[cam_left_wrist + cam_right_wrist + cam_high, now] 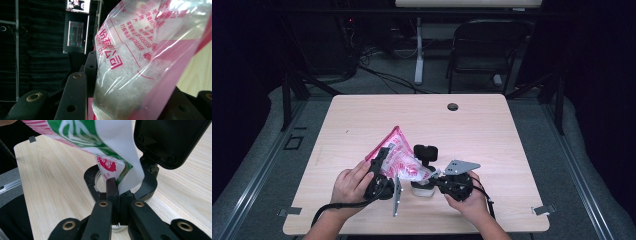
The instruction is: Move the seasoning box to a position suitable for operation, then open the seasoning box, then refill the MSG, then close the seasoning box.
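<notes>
Bag (398, 156) tilted over jar (422, 188); left hand-held gripper (381, 172) grasps its body; right hand-held gripper (438, 176) pinches its lower corner.

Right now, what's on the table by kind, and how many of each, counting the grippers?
Grippers: 2, the left gripper and the right gripper, both clamped on the bag.
Plastic bags: 1, the pink-printed bag with white grains inside, held up between them.
Containers: 1, the container with a black flip lid standing open, under the bag's corner.
Total: 4
</notes>
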The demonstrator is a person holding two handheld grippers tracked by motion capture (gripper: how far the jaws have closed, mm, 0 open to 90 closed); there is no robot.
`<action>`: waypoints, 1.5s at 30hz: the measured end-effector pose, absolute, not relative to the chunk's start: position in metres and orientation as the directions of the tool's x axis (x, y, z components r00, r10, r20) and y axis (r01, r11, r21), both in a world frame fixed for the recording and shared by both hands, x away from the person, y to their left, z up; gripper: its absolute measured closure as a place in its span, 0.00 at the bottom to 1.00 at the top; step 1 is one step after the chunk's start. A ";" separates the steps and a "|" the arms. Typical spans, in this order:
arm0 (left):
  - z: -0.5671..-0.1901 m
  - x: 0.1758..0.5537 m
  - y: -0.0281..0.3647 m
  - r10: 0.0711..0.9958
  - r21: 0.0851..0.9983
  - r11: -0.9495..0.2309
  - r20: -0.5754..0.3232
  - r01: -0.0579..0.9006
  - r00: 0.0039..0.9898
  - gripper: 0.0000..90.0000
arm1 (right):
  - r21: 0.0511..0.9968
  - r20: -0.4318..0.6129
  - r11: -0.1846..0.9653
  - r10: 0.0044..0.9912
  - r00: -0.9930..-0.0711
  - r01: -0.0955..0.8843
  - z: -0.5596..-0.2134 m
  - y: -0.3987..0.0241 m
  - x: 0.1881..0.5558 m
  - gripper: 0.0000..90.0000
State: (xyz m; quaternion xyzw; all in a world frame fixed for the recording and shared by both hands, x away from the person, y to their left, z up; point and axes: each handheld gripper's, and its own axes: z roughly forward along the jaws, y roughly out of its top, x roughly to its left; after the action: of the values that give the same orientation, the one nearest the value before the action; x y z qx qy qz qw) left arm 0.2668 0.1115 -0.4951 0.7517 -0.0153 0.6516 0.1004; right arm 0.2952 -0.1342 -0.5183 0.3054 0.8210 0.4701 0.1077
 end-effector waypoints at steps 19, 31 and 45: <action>-0.493 0.265 0.108 0.111 0.134 -0.977 0.983 -0.166 0.143 0.72 | 0.834 0.109 0.374 0.608 -0.786 0.405 -0.519 -0.135 0.296 1.00; -0.493 0.264 0.108 0.112 0.135 -0.977 0.983 -0.163 0.145 0.72 | 0.835 0.112 0.373 0.606 -0.787 0.406 -0.519 -0.135 0.296 1.00; -0.493 0.264 0.109 0.113 0.137 -0.976 0.983 -0.167 0.145 0.73 | 0.835 0.110 0.373 0.608 -0.787 0.405 -0.519 -0.135 0.296 1.00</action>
State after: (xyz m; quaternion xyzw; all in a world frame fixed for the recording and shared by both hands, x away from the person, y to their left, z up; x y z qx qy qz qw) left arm 0.2642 0.1085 -0.4933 0.7491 -0.0179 0.6535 0.1070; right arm 0.2961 -0.1353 -0.5188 0.3082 0.8214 0.4676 0.1083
